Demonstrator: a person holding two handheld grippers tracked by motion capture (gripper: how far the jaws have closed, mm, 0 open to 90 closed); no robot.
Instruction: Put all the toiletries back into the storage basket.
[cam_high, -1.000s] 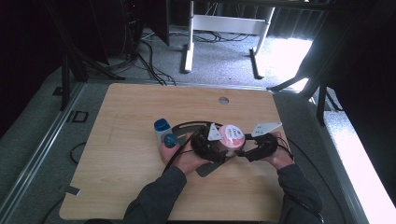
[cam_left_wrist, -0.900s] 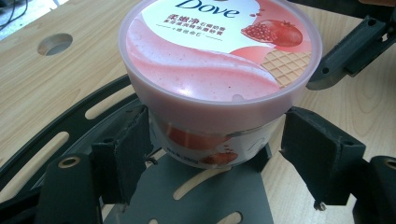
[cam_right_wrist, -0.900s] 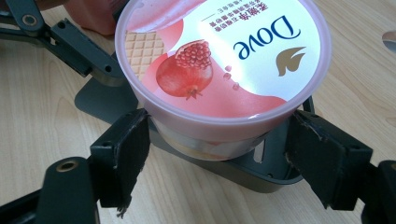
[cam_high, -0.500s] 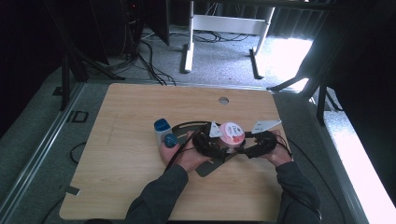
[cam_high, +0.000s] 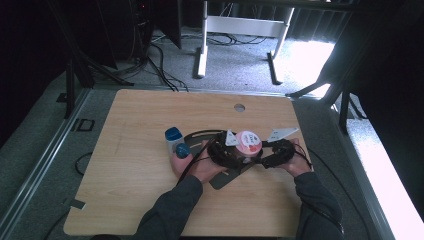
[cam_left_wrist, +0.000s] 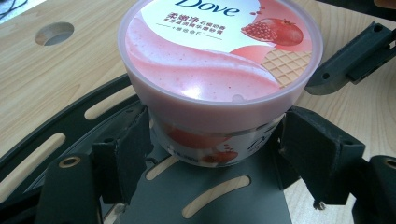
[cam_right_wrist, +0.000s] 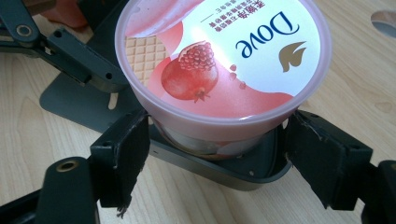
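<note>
A pink Dove tub (cam_high: 248, 141) with a pomegranate label stands on a dark grey slotted metal plate (cam_high: 225, 177) near the table's middle right. My left gripper (cam_high: 239, 151) comes at it from the left. In the left gripper view its pads (cam_left_wrist: 126, 149) press the tub's body (cam_left_wrist: 219, 70) below the lid. My right gripper (cam_high: 259, 151) reaches in from the right. In the right gripper view its pads (cam_right_wrist: 123, 154) sit against the rim of the tub's lid (cam_right_wrist: 219, 56). The two grippers face each other across the tub.
A small blue-capped bottle (cam_high: 173, 137) and a second blue cap (cam_high: 182, 150) stand just left of my left hand. The wooden table (cam_high: 140, 200) has a round cable hole (cam_high: 239, 107) at the back. Cables trail from both grippers.
My right gripper has moved left onto the tub, and both hands have drawn closer together. The tub has stayed on the plate.
</note>
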